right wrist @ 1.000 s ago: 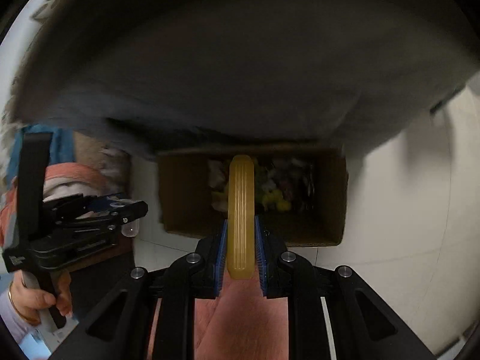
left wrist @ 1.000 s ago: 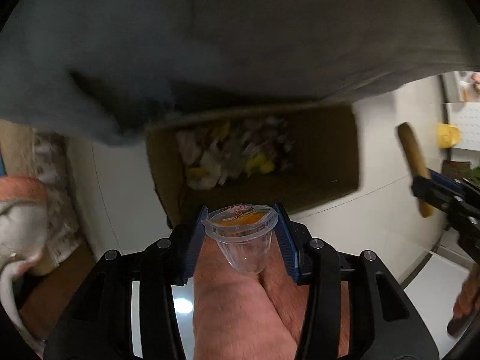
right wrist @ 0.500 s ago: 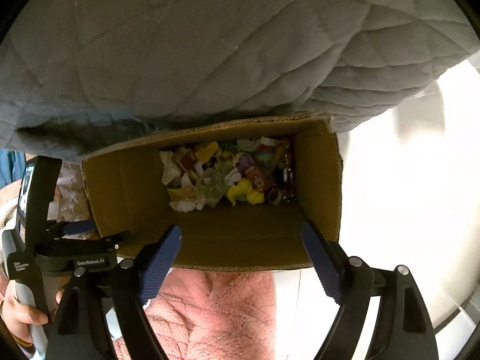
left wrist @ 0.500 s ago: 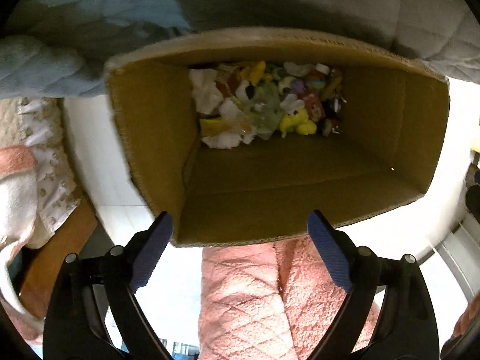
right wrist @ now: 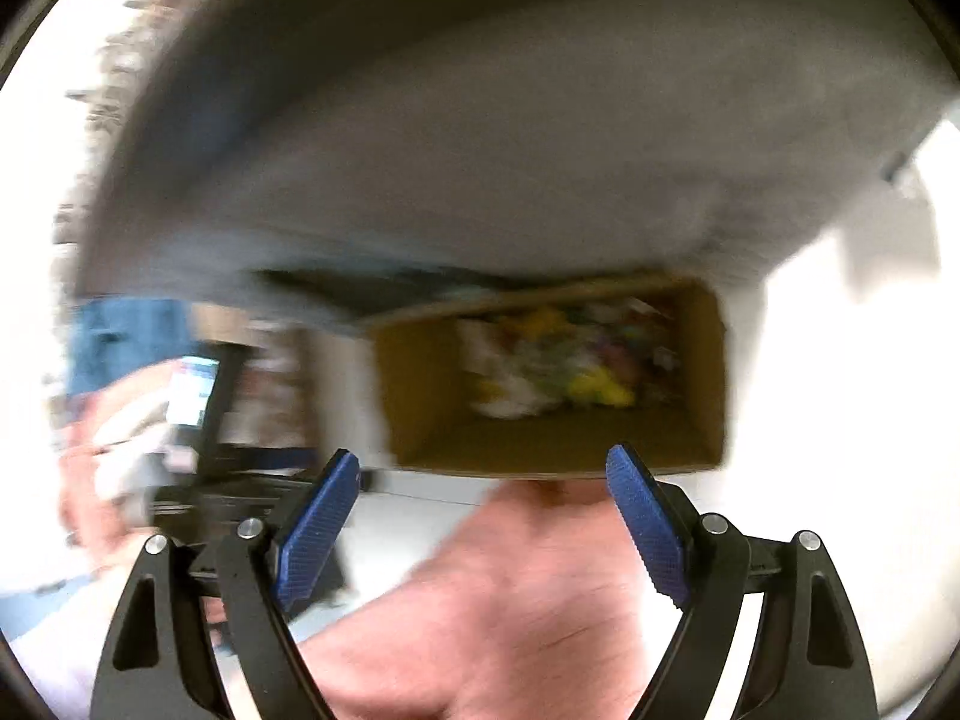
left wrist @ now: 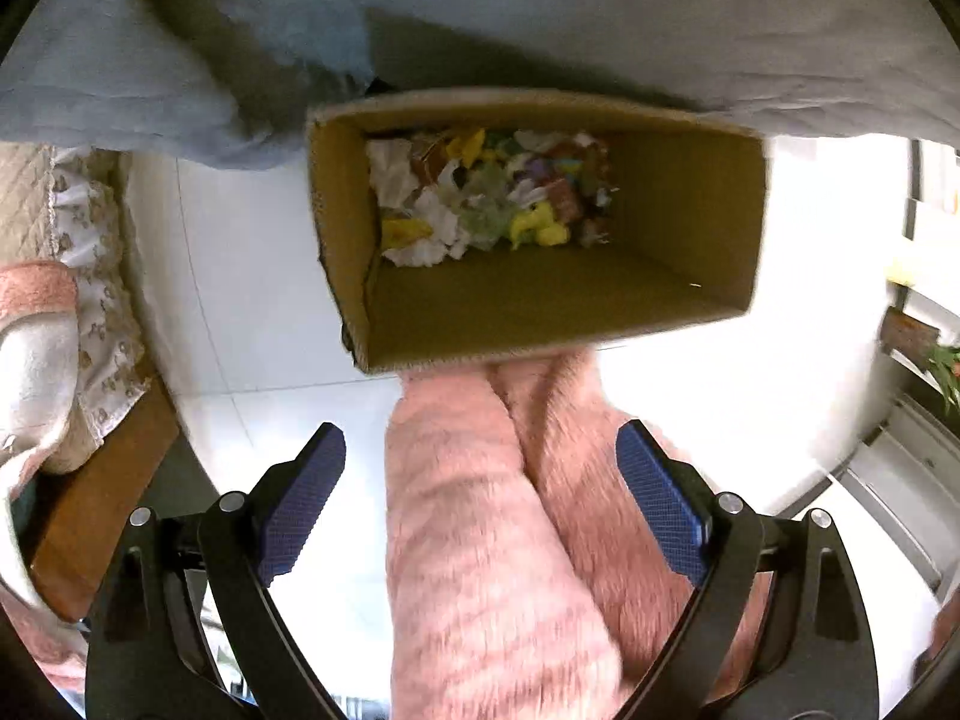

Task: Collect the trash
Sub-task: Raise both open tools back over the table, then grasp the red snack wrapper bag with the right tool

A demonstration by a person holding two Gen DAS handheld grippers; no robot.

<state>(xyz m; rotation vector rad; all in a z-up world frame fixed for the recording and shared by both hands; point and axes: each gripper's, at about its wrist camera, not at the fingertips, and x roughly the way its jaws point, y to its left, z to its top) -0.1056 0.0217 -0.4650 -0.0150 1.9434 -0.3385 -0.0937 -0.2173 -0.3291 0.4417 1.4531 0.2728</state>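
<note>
Left wrist view: found the left tool (left wrist: 480,438) spread wide, nothing between its blue pads (left wrist: 303,510). Had gripped a small clear cup with an orange lid a second earlier; by the half-second mark had already let go over the cardboard box (left wrist: 678,210). Now hung further back from the box than half a second ago, above pink fleecy legs (left wrist: 480,540) and white floor tiles (left wrist: 252,276).

Right wrist view, badly smeared by motion: showed the right tool (right wrist: 480,459) equally wide open and empty. Had clamped a long yellow stick a second earlier; likewise dropped it by the half-second mark. Sat just short of the near rim of the box (right wrist: 420,396), farther off than before.

Looked into the box from the left view: mixed heap of trash (left wrist: 486,198) piled against the far wall, white scraps, yellow bits, coloured wrappers. Could not pick out the cup or the stick in the pile, though probably landed there, judging by where both tools opened. Box itself stayed on the floor, tucked partly under a hanging grey quilt (left wrist: 540,18).

Judged this round of the collection finished: two pieces delivered, both tools free. Next would call for turning away from the box to find more litter. Saw none outside the box in either view.
</note>
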